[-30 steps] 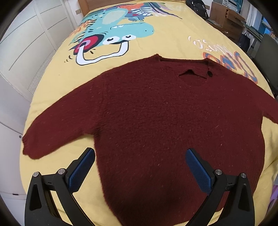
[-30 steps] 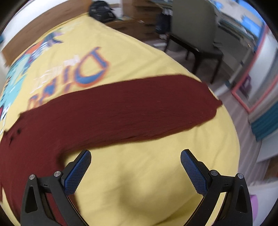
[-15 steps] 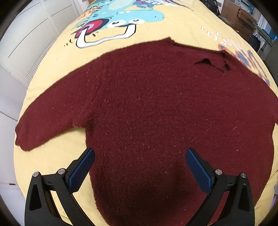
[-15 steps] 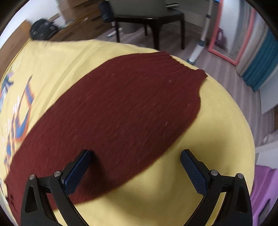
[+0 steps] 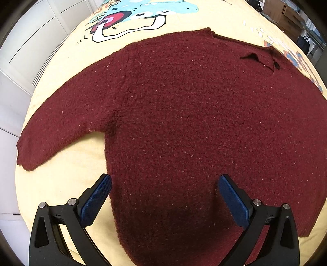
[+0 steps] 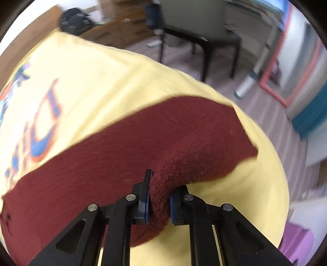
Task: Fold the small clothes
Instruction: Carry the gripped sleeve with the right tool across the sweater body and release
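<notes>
A dark red knitted sweater [image 5: 184, 114] lies flat on the yellow printed bedspread [image 5: 67, 176], neck away from me, one sleeve [image 5: 61, 126] stretched out to the left. My left gripper [image 5: 163, 196] hangs open over the sweater's lower left body, the left pad beside the side edge, the right pad above the knit. In the right wrist view the other sleeve [image 6: 143, 147] runs across the bedspread [image 6: 92, 81]. My right gripper [image 6: 159, 194] is shut on a bunched fold of that sleeve near the cuff, lifting it slightly.
White cupboard doors [image 5: 26, 51] stand left of the bed. Beyond the bed's right edge are a dark chair [image 6: 200, 34], wooden drawers [image 6: 114, 32], a black bag [image 6: 75, 18], a pink-framed mirror [image 6: 294, 69] and a purple item [image 6: 296, 243] on the floor.
My right gripper slid along the sleeve toward the cuff, then closed on it, bunching the knit. My left gripper sank closer to the sweater's body.
</notes>
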### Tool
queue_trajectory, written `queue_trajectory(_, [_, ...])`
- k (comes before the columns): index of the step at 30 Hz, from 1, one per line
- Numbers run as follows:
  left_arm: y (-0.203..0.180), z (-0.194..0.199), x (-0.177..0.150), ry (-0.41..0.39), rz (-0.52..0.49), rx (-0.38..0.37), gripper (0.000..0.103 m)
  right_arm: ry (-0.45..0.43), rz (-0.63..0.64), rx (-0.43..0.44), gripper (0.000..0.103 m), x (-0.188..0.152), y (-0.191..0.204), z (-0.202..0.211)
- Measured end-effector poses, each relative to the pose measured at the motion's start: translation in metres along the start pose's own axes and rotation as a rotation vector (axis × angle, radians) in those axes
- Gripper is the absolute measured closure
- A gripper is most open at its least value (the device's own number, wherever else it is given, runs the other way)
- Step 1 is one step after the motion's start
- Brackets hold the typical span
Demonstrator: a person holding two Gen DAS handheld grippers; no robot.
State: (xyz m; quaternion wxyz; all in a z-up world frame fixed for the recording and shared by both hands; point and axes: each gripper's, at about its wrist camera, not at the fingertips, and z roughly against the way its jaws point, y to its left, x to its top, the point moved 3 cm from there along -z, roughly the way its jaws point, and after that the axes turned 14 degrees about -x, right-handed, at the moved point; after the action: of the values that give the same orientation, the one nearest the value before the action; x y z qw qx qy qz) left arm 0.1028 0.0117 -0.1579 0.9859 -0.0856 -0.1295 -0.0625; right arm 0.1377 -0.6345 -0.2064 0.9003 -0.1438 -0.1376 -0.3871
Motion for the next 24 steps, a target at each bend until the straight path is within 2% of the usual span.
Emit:
queue_trajectory(4, [0.003, 0.006, 0.004, -0.011, 0.019, -0.041, 0.001, -0.103, 0.077, 0.074, 0.09, -0.001, 0.023, 0.054])
queue_trajectory(11, [0.004, 0.022, 0.026, -0.069, -0.008, -0.061, 0.001, -0.248, 0.219, 0.26, 0.09, -0.008, 0.111, 0.168])
queue_trajectory(15, [0.004, 0.027, 0.037, -0.076, -0.044, -0.068, 0.001, -0.286, 0.312, 0.33, 0.09, -0.018, 0.171, 0.215])
queue_trajectory(19, [0.008, 0.031, 0.04, -0.089, -0.029, -0.098, 0.001, -0.294, 0.395, 0.401, 0.09, -0.037, 0.229, 0.247])
queue_trajectory(24, [0.014, 0.034, 0.047, -0.081, -0.019, -0.122, 0.001, -0.269, 0.481, 0.449, 0.09, -0.071, 0.286, 0.257])
